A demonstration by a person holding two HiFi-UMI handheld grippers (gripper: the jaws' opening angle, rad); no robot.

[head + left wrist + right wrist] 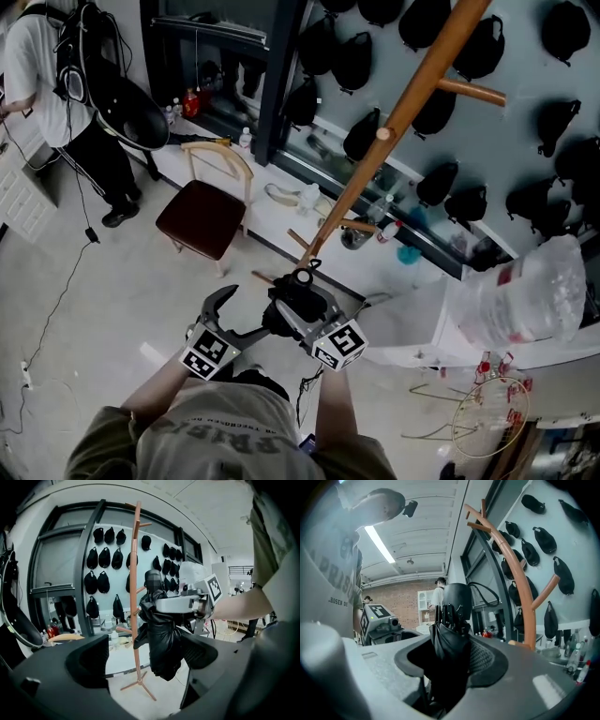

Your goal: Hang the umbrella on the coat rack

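Upper left of the head view: a bystander in a white shirt (33,66), not part of the job. Right of them, a wooden chair with a dark red seat (202,217) on the pale floor.

Lower centre, the left gripper (242,314): jaws wide apart, nothing between the pads. In its own view we see only the load carried by the other tool ahead of it.

Just beside it, the right gripper (298,305): jaws clamped on the folded black fabric umbrella (451,637). In the right gripper view the bundle stands upright between the pads, with its rounded black handle on top. So the umbrella sits low in the middle of the head view, near the foot of the stand and apart from it.

From centre to upper right runs the tall light-brown wooden coat rack (405,101). Its short side pegs (471,91) are bare; nothing hangs on them.

Behind it, rows of black caps (561,122) on the grey wall. At the right edge, a clear plastic bag (536,295) on a white surface.

Progress, as we judge it: pickup is done and the umbrella is carried close to the rack. Left to do: raise it to a peg, hook its loop or handle over, and release. No loop is clear in any view.
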